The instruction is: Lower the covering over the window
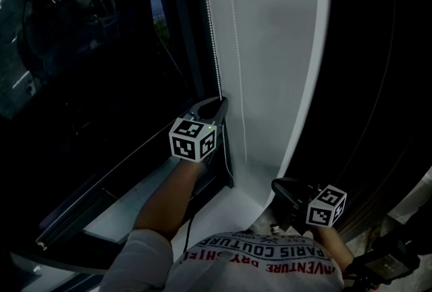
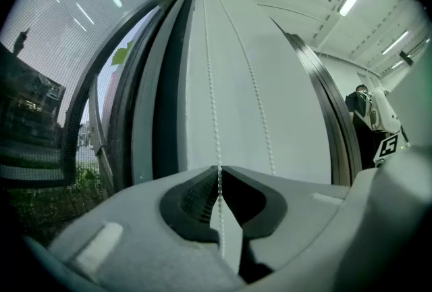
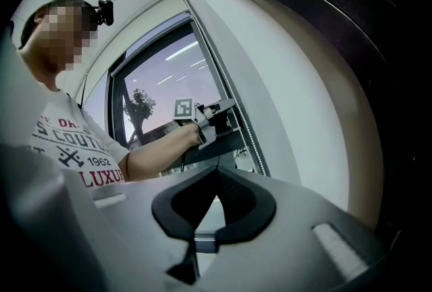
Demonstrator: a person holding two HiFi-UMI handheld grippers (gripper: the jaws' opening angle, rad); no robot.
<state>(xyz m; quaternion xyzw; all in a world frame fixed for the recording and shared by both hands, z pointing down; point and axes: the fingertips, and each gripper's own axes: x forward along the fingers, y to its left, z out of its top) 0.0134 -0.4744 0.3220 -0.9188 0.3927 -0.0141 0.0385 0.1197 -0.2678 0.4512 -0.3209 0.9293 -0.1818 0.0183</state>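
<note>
- Chain [image 2: 212,102] of small beads is the only handle for the covering. It looks thin, light and limp, and probably slick against smooth pads.
- The left claw [image 2: 220,172] is pinched on one strand, which runs straight up from its tips and hangs on below them.
- The second strand [image 2: 260,102] hangs free just right of that claw, against the white wall [image 1: 270,48].
- The blind itself shows in no view. I judge it is rolled up above the claw. The window [image 1: 81,48] to the claw's left is bare.
- The best hold is likely across the beads, so that one catches. Steady pulls should suit it, since jerks could snap the links.
- The right claw [image 3: 216,172] is pressed together on nothing, low and well right of the left one.
- The shirt [image 3: 74,142] reads "1962" and "LUXU…". From the head view it reads "PARIS COUTURE".
</note>
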